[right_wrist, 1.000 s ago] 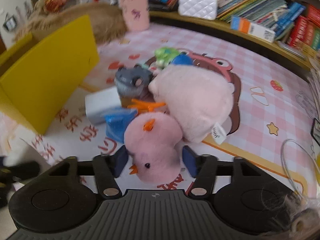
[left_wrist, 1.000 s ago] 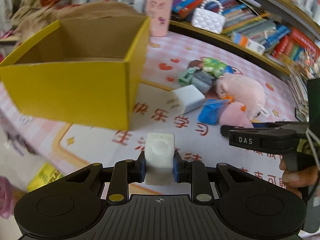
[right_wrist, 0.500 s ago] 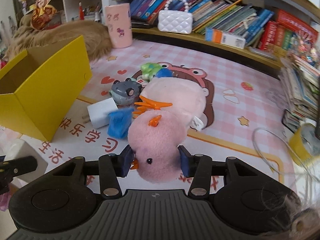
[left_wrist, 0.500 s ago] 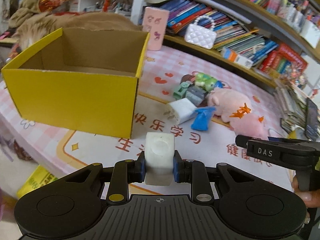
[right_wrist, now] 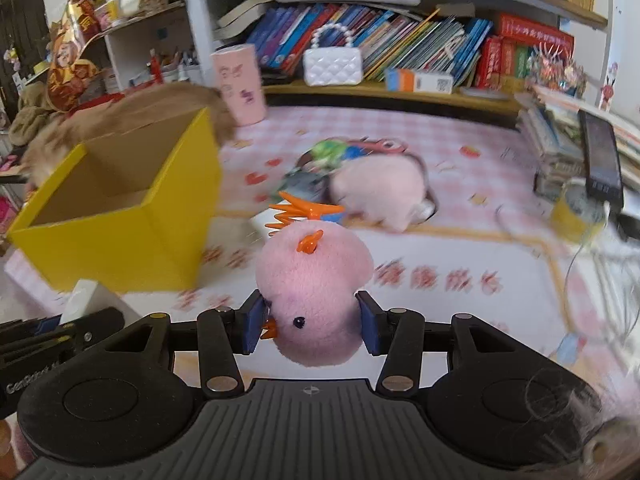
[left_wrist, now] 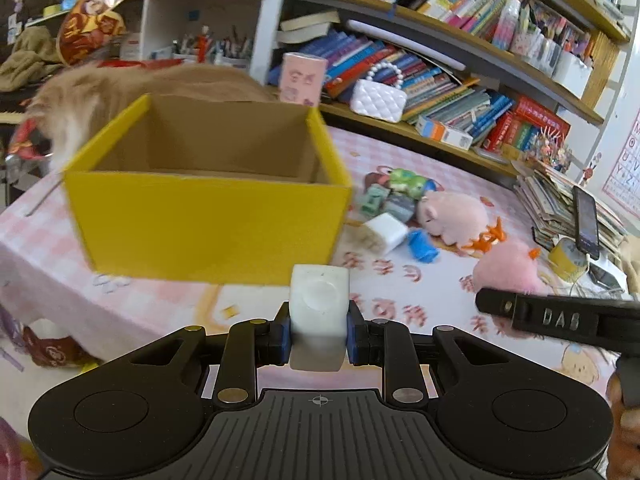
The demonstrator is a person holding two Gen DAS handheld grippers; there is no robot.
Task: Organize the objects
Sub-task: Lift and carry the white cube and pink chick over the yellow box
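Note:
My left gripper (left_wrist: 318, 334) is shut on a white block (left_wrist: 319, 304) and holds it above the mat, in front of the open yellow box (left_wrist: 208, 220). My right gripper (right_wrist: 312, 326) is shut on a pink plush chick (right_wrist: 314, 280) with orange feet, lifted off the table. The box (right_wrist: 120, 240) lies to its left. The chick (left_wrist: 506, 270) and the right gripper (left_wrist: 556, 318) also show at the right of the left wrist view. A pink plush pig (left_wrist: 454, 212), a white charger (left_wrist: 384, 232), a blue piece (left_wrist: 424, 245) and small toy cars (left_wrist: 394, 194) lie on the mat beside the box.
A long-haired cat (left_wrist: 120, 88) stands behind the box. A pink cup (right_wrist: 240, 84) and a white quilted purse (right_wrist: 332, 66) stand at the shelf with books. A phone (right_wrist: 600, 160) leans on a book stack at right, by a yellow tape roll (right_wrist: 576, 208).
Both grippers have risen with their loads. The left one has swung to face the box squarely. The right one has lifted the chick off the mat and away from the pile.

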